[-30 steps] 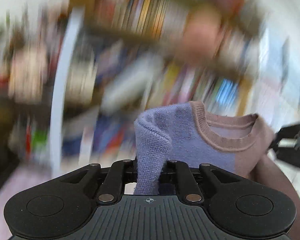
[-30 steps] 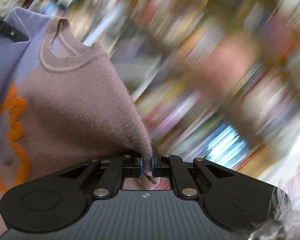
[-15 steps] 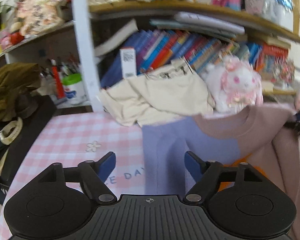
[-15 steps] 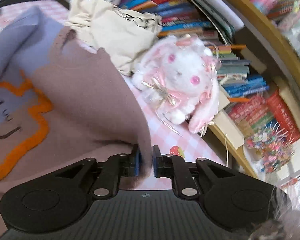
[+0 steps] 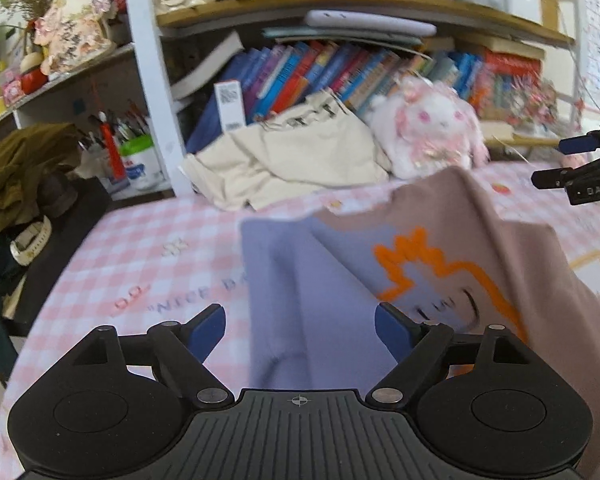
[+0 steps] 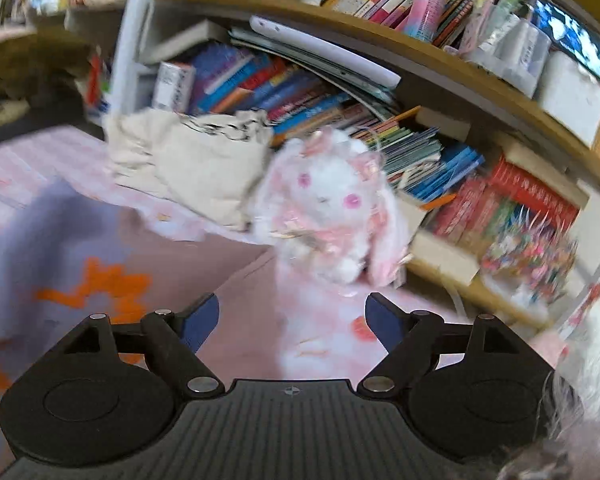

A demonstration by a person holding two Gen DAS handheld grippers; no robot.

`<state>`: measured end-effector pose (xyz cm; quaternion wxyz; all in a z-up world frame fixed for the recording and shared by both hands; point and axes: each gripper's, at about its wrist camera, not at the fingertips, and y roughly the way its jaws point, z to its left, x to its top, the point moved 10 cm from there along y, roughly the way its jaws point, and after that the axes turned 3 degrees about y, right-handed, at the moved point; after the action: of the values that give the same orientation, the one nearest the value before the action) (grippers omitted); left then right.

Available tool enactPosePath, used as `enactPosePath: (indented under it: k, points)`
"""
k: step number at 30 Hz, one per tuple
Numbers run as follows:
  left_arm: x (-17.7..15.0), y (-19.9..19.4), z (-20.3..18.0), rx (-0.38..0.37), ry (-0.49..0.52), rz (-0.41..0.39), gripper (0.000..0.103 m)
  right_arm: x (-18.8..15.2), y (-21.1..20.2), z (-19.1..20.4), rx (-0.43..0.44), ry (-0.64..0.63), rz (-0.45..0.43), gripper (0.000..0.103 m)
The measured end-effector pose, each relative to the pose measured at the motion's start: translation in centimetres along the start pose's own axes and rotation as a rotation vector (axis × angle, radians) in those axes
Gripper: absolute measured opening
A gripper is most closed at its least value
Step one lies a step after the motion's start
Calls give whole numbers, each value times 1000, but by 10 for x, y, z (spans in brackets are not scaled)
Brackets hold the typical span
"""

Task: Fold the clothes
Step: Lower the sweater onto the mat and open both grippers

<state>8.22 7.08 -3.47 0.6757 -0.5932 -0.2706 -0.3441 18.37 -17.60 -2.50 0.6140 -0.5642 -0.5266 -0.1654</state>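
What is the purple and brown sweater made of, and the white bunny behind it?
The sweater looks like soft knitted yarn, matte, draping in folds; its orange outline looks like thicker fuzzy yarn. The blur hides the stitches, so that is a guess. The bunny looks like fluffy plush fur, white and pink, with a shaggy edge and shiny pink eyes, probably plastic.
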Motion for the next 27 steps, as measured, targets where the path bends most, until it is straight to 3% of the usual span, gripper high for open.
enactPosePath:
  k: [5,8,12,18,22,27]
  points:
    - [-11,1,-16,1,40,27,84,-29,-26,41,4,-21,48,77]
    - [-16,2,-22,10,56,47,84,-47,-34,60,41,19,90,77]
    - [-24,-1,-31,-3,59,59,84,-72,-37,86,84,-31,163,77]
    - [-37,-6,-41,-21,72,91,84,-102,-37,105,117,-49,259,76]
    - [-42,-11,-46,-24,106,86,84,-117,-38,113,159,14,331,75]
    - [-46,-9,-43,-5,104,109,84,-119,-38,113,162,51,352,70]
